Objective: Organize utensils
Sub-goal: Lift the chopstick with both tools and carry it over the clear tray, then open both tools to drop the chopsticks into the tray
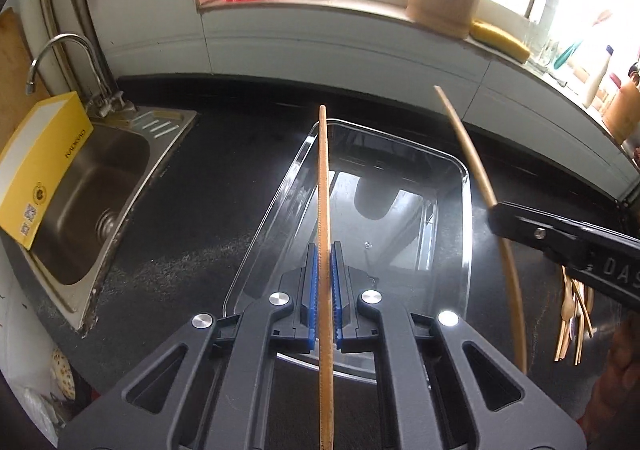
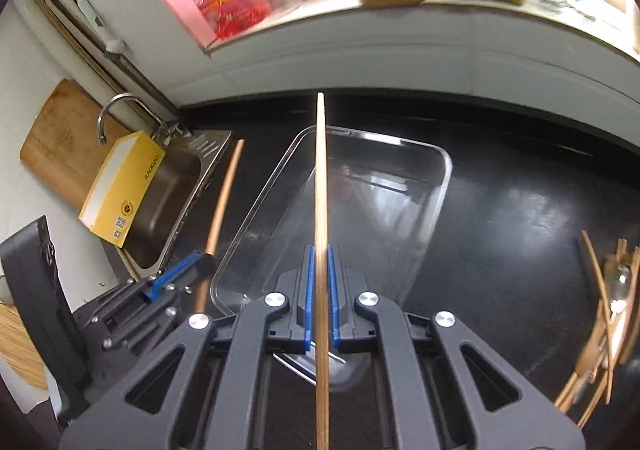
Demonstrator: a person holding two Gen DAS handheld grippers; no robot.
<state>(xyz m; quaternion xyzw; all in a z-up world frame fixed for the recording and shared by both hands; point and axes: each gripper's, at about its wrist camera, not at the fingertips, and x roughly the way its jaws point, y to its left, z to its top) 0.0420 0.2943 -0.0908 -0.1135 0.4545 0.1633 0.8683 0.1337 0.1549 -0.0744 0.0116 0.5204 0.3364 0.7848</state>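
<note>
My left gripper [image 1: 324, 250] is shut on a long wooden chopstick [image 1: 323, 185] that runs straight out between the blue pads [image 1: 313, 282] over a clear plastic tray [image 1: 464, 234] on the black counter. My right gripper [image 2: 320, 250] is shut on a second chopstick [image 2: 320, 177], also above the clear tray [image 2: 432, 193]. From the left wrist view the right gripper [image 1: 498, 209] enters from the right with its chopstick [image 1: 468, 145] crossing the tray's right rim. From the right wrist view the left gripper [image 2: 200, 256] sits at lower left with its chopstick [image 2: 224, 193].
A pile of wooden utensils [image 1: 576, 322] lies on the counter to the right, also visible as wooden utensils [image 2: 600, 314]. A steel sink [image 1: 92, 201] with a tap and a yellow box [image 1: 36, 165] is at left. A sponge [image 1: 500, 37], jar and packets stand on the window sill.
</note>
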